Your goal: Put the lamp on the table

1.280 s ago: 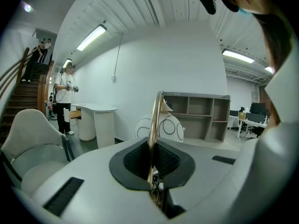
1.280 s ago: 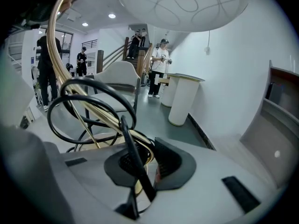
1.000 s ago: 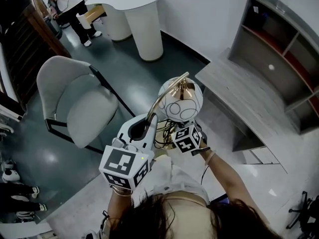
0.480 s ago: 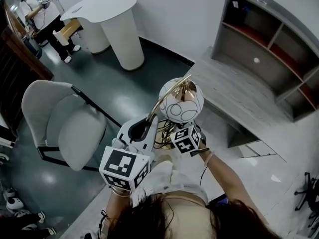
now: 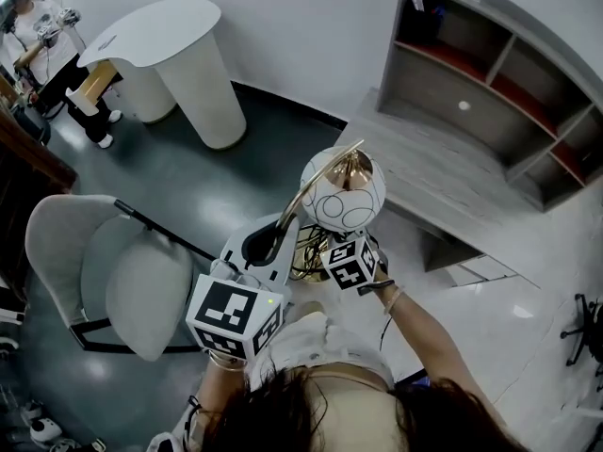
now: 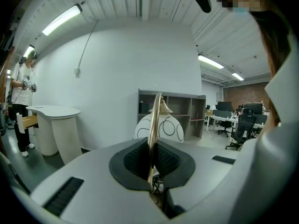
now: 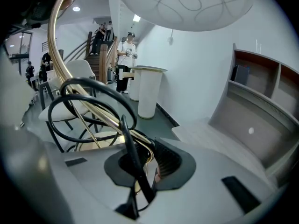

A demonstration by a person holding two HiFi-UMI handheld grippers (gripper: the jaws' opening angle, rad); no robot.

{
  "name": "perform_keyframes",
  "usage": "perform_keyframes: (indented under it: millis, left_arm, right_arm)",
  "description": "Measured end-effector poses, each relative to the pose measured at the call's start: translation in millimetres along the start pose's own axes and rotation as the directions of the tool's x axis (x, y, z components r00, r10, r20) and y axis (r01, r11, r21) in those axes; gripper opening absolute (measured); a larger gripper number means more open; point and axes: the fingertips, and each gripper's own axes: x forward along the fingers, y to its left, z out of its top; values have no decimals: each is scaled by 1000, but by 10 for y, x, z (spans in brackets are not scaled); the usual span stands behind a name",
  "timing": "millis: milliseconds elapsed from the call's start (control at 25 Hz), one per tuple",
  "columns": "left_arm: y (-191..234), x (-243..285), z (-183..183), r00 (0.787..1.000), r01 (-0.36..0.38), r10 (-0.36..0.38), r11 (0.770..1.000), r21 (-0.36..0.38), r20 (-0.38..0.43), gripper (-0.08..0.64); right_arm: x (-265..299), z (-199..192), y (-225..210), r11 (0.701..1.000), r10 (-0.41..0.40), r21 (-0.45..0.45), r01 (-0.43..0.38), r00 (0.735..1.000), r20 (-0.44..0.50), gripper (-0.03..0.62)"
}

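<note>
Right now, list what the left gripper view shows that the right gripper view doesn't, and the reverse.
Only the left gripper view: the brass cap atop the lamp, and the office desks and chairs at far right.

Only the right gripper view: the coiled black cord, the grey chair and the staircase with people on it.

Both: the lamp's white globe and brass stem, the white table with a person beside it, and the grey shelf unit.

I see open room over the grey tabletop (image 5: 443,177); the shelf unit (image 5: 448,88) walls its back, and a chair (image 5: 122,281) crowds my left.
</note>
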Motion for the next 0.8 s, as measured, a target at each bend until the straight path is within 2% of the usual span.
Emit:
perform_keyframes:
  millis: [480,800]
  left_arm:
    - [258,271,78,993,118,-118,992,33,1,9]
    - [347,391,130,990,143,-144,989,44,12,9]
  right_arm:
    - [220,116,-185,993,-86,76,87,996,-28,51]
    - [307,180,-287,990,-107,90,109,994,-32,51]
